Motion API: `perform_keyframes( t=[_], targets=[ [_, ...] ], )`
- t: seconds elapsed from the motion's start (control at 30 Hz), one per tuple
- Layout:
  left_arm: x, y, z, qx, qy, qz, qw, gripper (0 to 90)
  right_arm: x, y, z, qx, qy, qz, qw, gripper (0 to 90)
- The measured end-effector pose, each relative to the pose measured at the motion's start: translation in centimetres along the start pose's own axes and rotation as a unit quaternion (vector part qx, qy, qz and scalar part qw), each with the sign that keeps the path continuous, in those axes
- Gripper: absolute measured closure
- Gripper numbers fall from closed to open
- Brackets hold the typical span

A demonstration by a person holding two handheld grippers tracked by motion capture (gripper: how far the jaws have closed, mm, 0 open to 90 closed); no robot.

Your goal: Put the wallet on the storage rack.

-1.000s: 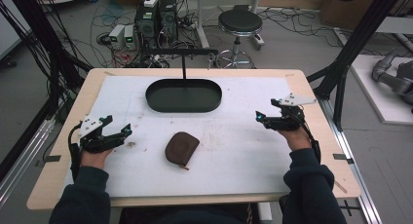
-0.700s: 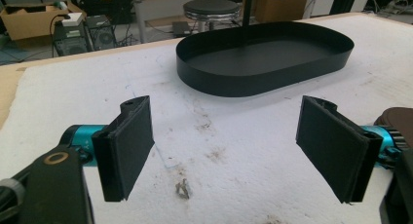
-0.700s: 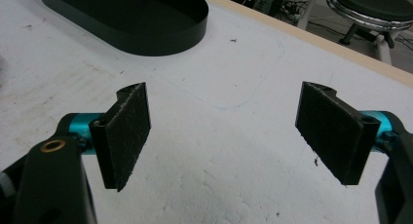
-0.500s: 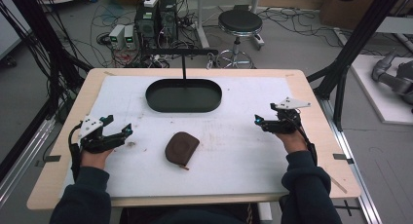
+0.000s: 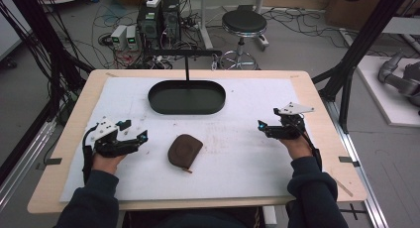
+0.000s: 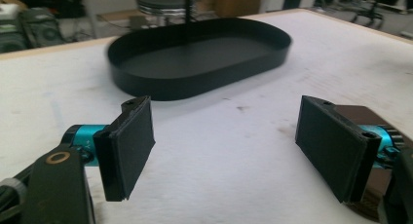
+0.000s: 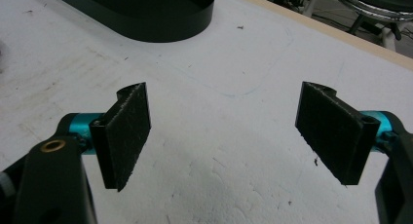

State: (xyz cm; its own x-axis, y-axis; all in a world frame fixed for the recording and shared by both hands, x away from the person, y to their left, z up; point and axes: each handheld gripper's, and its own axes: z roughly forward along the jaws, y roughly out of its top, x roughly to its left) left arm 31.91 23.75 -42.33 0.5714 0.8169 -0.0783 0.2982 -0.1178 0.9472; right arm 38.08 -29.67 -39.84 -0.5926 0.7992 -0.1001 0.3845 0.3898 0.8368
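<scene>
Two grippers, the left gripper [image 5: 141, 137] and the right gripper [image 5: 261, 125], wait with fingers wide open and empty, so nothing looks started yet, while the brown pouch [image 5: 184, 150] lies untouched on the tabletop [image 5: 247, 158] near the black tray [image 5: 186, 96].

Both sleeves dark navy. Left gripper [image 5: 141, 137] and right gripper [image 5: 261, 125]: black bodies, grey three-cornered plate on top, black cable trailing back along the forearm. Jaws are flat black rectangular pads on turquoise metal stubs, with a brass-coloured ring on the black link.
</scene>
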Motion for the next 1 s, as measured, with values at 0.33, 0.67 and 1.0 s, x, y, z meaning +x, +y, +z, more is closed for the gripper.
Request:
perform_keyframes(
  t=[0.33, 0.67, 1.0],
  targets=[
    [-2.8, -0.6, 1.7, 0.039, -0.049, -0.017, 0.9979, 21.8, 0.8, -0.6, -0.4, 0.011, 0.011, -0.001, 0.9999, 20.9],
    [-5.8, -1.0, 3.7, 0.095, -0.07, -0.038, 0.9923, 20.4, 1.1, -0.7, -1.0, -0.001, 0.022, -0.011, 0.9997, 21.0],
    [-6.3, -1.5, 5.7, 0.158, -0.081, -0.068, 0.9818, 18.0, 0.9, -0.7, -0.6, 0.005, 0.022, -0.013, 0.9997, 21.2]
  ],
)
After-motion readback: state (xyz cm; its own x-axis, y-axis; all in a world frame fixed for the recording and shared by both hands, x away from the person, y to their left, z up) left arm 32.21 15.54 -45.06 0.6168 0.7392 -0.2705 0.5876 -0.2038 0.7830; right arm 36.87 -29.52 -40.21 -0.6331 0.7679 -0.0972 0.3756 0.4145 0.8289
